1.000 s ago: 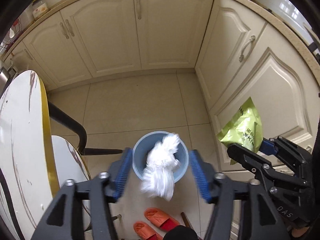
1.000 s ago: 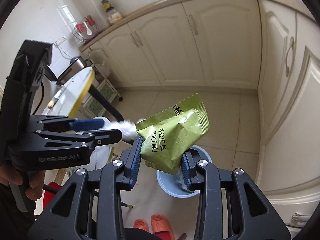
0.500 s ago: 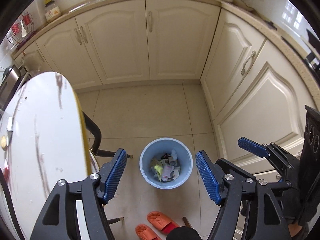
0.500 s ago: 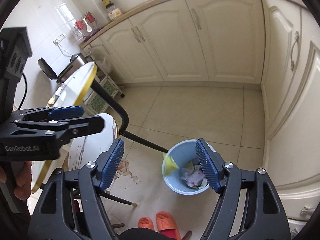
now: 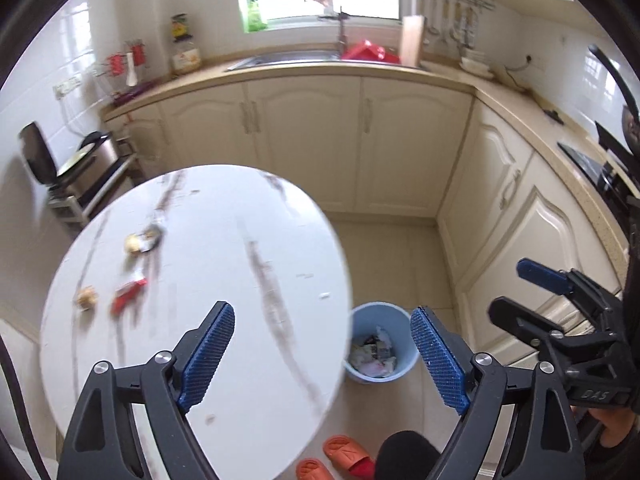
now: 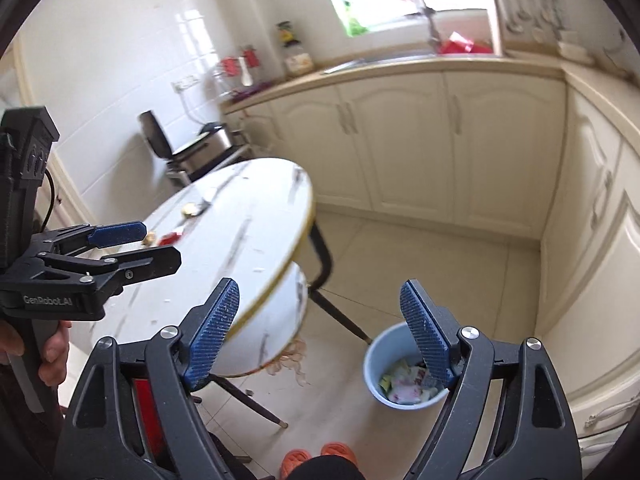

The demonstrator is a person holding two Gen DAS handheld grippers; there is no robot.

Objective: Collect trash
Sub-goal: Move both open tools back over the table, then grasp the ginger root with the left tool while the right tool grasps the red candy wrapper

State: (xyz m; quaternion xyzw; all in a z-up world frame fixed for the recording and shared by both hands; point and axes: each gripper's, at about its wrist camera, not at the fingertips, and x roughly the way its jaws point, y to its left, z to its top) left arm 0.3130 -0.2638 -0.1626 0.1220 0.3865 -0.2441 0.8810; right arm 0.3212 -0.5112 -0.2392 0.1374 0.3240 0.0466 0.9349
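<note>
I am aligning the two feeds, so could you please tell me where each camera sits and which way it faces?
Left wrist: on the left tongs, angled down over the table and bin; the empty, opening right tongs show at right.
Right wrist: on the right tongs, facing the bin and cabinets; the empty, opening left tongs and a hand show at left.
Shared: table, bin, sandals.

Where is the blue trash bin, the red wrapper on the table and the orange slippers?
Blue trash bin (image 5: 405,321): left wrist view, inside wall.
Red wrapper (image 5: 127,291): left wrist view, its middle.
Orange slippers (image 5: 343,450): left wrist view, the right slipper's top.
</note>
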